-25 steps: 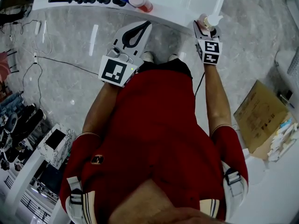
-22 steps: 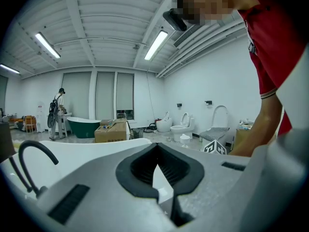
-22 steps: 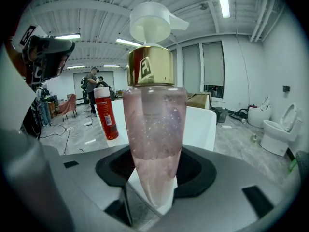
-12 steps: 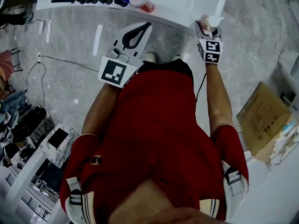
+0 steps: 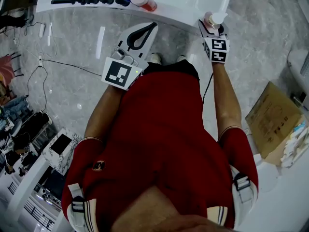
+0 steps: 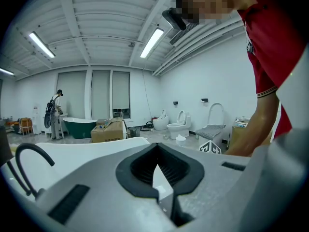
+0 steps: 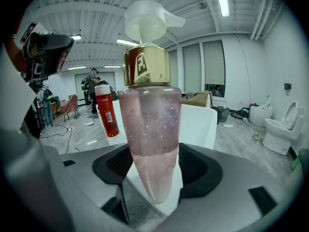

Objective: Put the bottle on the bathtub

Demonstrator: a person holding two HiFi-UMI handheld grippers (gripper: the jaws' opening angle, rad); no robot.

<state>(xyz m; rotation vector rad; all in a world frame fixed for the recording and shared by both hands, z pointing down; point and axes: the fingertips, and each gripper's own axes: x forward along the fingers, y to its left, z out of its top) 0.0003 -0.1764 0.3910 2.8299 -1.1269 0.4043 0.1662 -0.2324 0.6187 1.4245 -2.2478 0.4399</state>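
Pink bottle (image 7: pixel 149 124) is clamped low by the right gripper (image 7: pixel 153 175); left gripper (image 6: pixel 158 178) is closed, empty; if released near the bathtub (image 5: pixel 193 4) edge, toppling is risked.

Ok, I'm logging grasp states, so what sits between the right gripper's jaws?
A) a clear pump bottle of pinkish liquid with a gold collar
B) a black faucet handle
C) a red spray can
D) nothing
A: in the right gripper view the pump bottle stands upright between the jaws of the right gripper, which are closed on its tapered lower body.
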